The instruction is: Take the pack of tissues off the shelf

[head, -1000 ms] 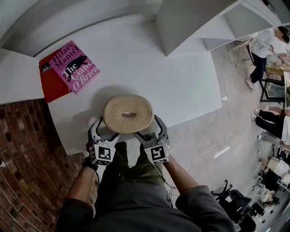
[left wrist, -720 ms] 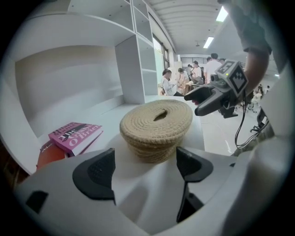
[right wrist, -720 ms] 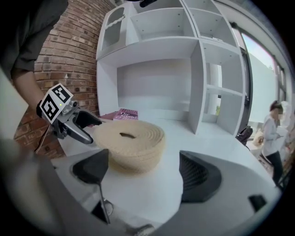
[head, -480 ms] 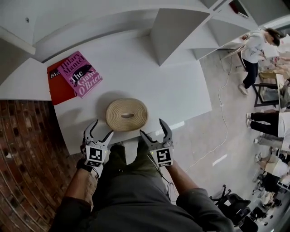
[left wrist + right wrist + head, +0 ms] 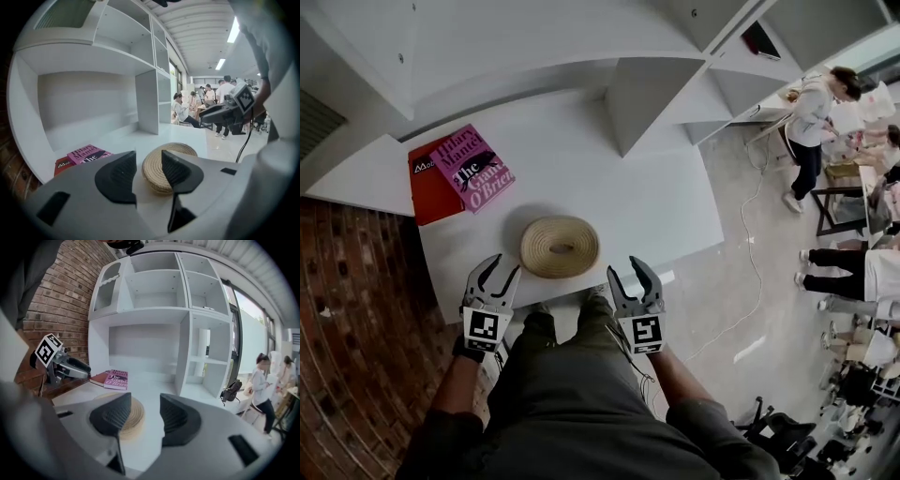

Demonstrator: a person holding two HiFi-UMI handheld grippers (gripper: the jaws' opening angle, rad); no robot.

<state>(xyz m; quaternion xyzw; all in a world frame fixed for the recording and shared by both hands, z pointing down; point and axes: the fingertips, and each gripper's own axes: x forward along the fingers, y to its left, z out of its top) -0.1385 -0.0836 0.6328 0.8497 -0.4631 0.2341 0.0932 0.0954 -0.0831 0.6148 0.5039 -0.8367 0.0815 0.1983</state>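
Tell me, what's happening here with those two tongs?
A person holds a pair of tongs in each hand, the left tongs and right tongs, just short of a round woven holder that lies on the white desk. Both pairs are closing with nothing between them; neither touches the holder. Two books lie farther back on the left.

red bk [image 5: 427,197] approx half hidden
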